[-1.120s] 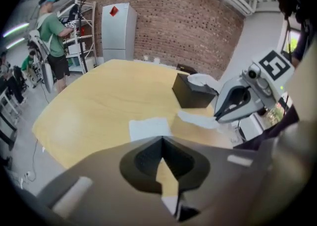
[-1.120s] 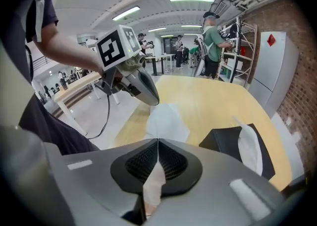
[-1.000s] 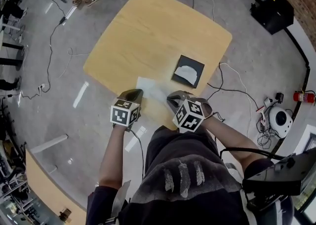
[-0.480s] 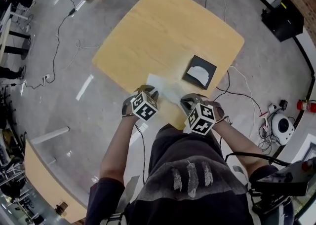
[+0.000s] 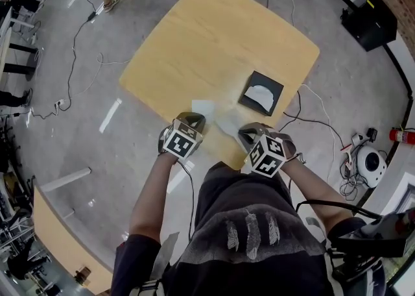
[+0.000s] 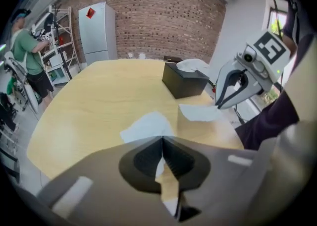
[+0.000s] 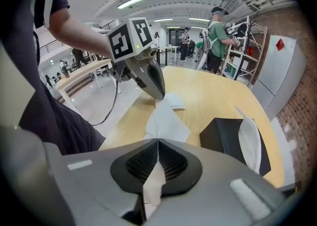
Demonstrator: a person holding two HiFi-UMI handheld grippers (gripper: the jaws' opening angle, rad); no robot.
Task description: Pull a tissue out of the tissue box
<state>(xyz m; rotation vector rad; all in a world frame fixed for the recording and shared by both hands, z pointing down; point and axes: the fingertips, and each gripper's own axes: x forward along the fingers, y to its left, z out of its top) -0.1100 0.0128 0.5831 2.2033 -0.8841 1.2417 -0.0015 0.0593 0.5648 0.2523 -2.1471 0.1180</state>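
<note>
Operator and rig, looks only.
Dark short-sleeved T-shirt [image 5: 241, 205] with a grey feather-like print [image 5: 249, 235] on the front. Left gripper [image 5: 192, 119] and right gripper [image 5: 248, 134] have smooth grey shells. Each carries a cube [image 5: 179, 143] of black-and-white square markers. The jaws have black ribbed pads [image 6: 144, 158] set in a dark oval recess. A thin black cable [image 5: 189, 184] runs from the left gripper.
</note>
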